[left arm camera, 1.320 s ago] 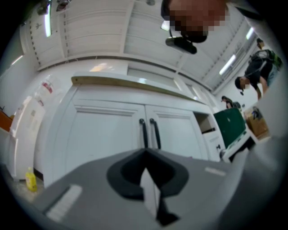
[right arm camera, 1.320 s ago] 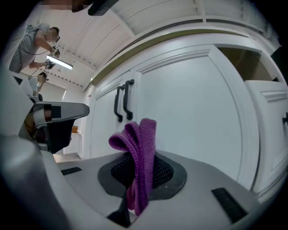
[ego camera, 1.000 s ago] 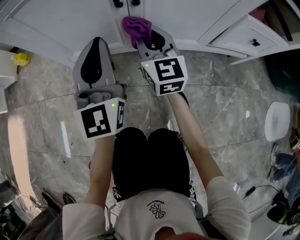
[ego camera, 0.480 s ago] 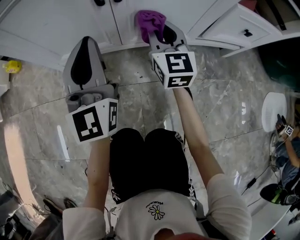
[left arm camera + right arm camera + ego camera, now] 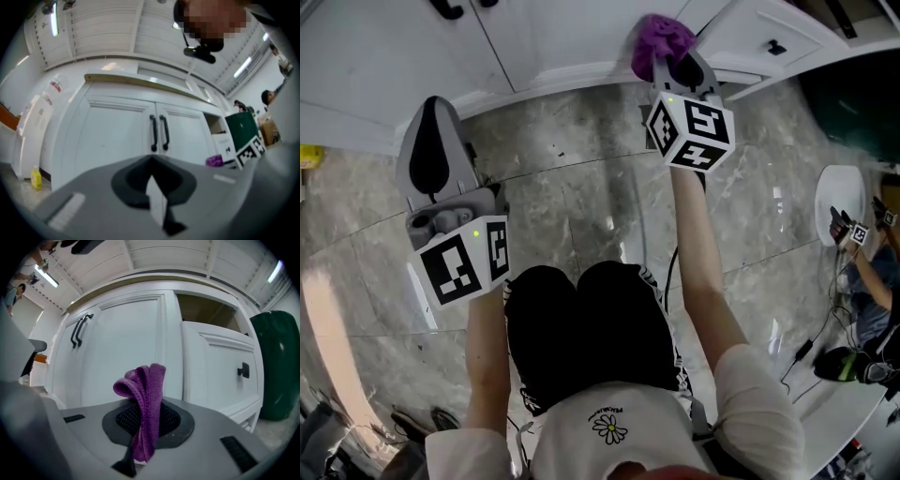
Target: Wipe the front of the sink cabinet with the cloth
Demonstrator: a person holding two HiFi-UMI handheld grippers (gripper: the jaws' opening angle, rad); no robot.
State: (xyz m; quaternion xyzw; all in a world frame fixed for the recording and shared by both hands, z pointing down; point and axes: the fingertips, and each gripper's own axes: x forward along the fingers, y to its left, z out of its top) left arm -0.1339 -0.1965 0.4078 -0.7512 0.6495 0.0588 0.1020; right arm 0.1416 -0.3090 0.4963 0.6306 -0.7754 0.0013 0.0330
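Observation:
My right gripper (image 5: 673,58) is shut on a bunched purple cloth (image 5: 661,37), which sticks up between the jaws (image 5: 146,394). The cloth sits low against the white sink cabinet (image 5: 553,37), near the right door's bottom edge. In the right gripper view the cabinet door (image 5: 126,348) fills the middle, with its black handles (image 5: 77,331) to the left. My left gripper (image 5: 434,150) hangs over the floor, back from the cabinet, shut with nothing in it. The left gripper view faces the two doors and their handles (image 5: 158,132), and the cloth (image 5: 214,161) shows at the right.
An open white drawer (image 5: 769,42) juts out to the right of the cloth (image 5: 225,366). A dark green bin (image 5: 276,371) stands further right. A yellow bottle (image 5: 36,177) sits on the marble floor (image 5: 572,206) at far left. My knees are below.
The right gripper has carried the cloth to the right along the cabinet's lower front, toward the open drawer. The left gripper has drifted left and back from the cabinet.

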